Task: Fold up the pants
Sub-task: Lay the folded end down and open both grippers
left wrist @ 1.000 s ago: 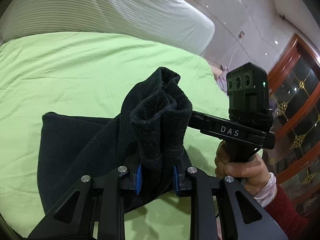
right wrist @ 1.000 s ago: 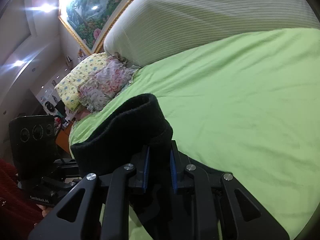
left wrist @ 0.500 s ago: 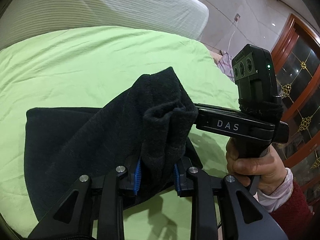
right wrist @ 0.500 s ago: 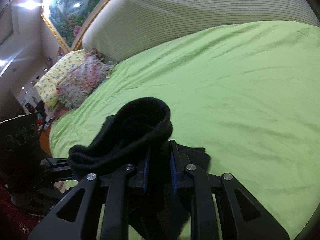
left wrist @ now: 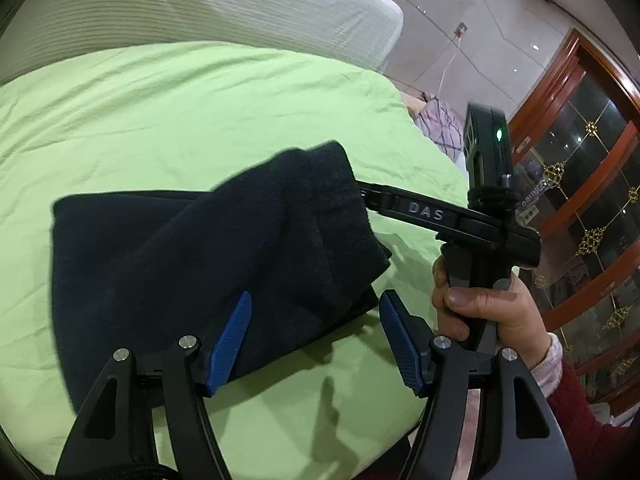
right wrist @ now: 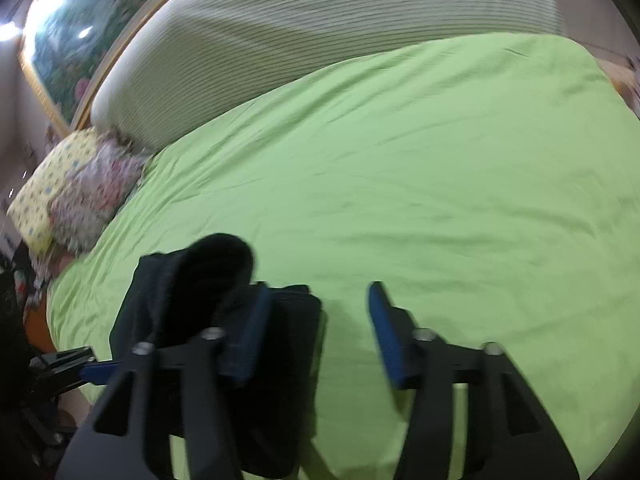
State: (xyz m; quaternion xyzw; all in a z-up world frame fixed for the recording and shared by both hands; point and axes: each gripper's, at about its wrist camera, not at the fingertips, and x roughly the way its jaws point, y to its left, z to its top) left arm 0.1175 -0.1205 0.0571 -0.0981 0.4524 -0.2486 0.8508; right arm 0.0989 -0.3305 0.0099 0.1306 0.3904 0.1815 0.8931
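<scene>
Two grippers have just been opening over the black pants (left wrist: 192, 256), which lie in a folded bundle on the green bedsheet (left wrist: 180, 100), near its front edge and well short of the white striped bolster (left wrist: 200, 4) at the far side.

1. Left gripper (left wrist: 316, 336): jaws well apart. The near corner of the pants sits between them, close against the left blue pad; the right pad stands clear, so nothing is clamped.
2. Right gripper (right wrist: 316, 328): jaws likewise well apart, holding nothing. The edge of the pants lies at its left pad (contact cannot be confirmed through the blur), and bare sheet shows between the pads.
3. The upper layer of the pants bulges and rides skewed across the lower layer, with one thick rolled end raised.

Risks from this state:
- The raised end may spring back or slide off the lower layer, since thick fabric resists a crease.
- Withdrawing either gripper along the sheet could snag a pad on the cloth and drag the fold open.
- The bundle sits close to the sheet's front edge; a nudge that way could tip it over.

Limits of view: the right wrist view is motion-blurred, the bundle's underside and near edge are hidden behind gripper frames, and only one hand (left wrist: 480, 304) on the right gripper's handle is visible.
</scene>
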